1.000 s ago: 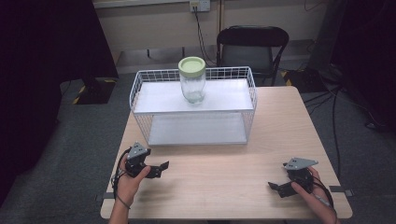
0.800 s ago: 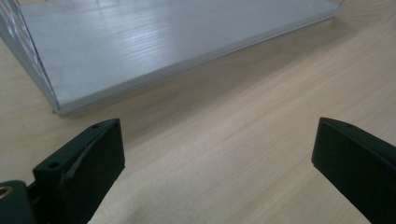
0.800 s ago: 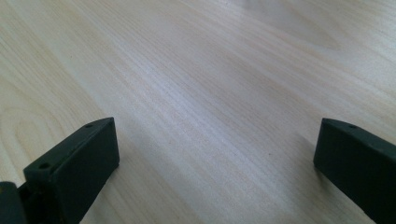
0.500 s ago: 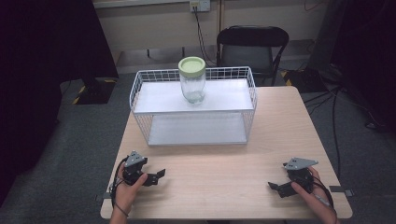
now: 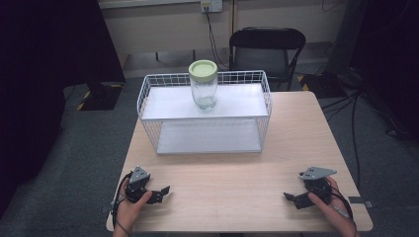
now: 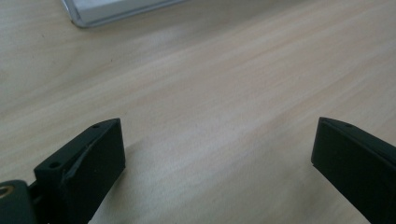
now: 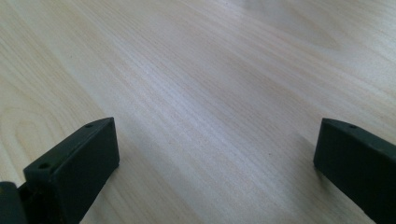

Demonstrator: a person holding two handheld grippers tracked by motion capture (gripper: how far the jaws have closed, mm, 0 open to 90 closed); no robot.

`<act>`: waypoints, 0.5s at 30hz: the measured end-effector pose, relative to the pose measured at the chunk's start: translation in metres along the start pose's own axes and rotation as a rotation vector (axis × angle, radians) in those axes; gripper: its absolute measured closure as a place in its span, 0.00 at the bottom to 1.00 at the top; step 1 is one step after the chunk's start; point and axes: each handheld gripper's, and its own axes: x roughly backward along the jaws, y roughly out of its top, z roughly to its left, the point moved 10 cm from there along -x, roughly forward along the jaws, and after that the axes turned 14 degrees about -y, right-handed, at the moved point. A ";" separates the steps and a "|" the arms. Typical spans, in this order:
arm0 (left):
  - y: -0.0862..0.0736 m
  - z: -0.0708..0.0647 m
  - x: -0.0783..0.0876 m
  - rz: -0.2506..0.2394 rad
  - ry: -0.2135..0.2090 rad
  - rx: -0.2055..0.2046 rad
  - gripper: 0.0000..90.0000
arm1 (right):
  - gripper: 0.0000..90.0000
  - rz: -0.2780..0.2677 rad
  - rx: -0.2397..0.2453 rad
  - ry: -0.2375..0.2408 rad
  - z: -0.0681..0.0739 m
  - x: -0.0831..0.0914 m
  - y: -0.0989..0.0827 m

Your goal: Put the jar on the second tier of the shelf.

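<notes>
A clear glass jar with a pale green lid (image 5: 203, 85) stands upright on the top shelf of a white wire rack (image 5: 205, 112) at the far middle of the wooden table (image 5: 232, 173). My left gripper (image 5: 159, 193) rests low at the table's near left, held by a hand, its jaws wide apart with bare wood between them (image 6: 217, 154). Near the right front corner sits my right gripper (image 5: 292, 200), open too, nothing between its jaws (image 7: 217, 149). Both are far from the jar.
A corner of the rack's lower shelf (image 6: 116, 7) shows at the top of the left gripper view. A black chair (image 5: 267, 49) stands behind the table. Cables (image 5: 353, 113) trail over the grey floor at the right.
My left gripper has drawn back toward the table's near edge and slightly left. The right gripper and the jar have stayed put.
</notes>
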 end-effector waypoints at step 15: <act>-0.012 0.001 0.009 0.043 0.025 -0.028 0.02 | 0.00 0.000 0.000 0.000 0.000 0.000 0.000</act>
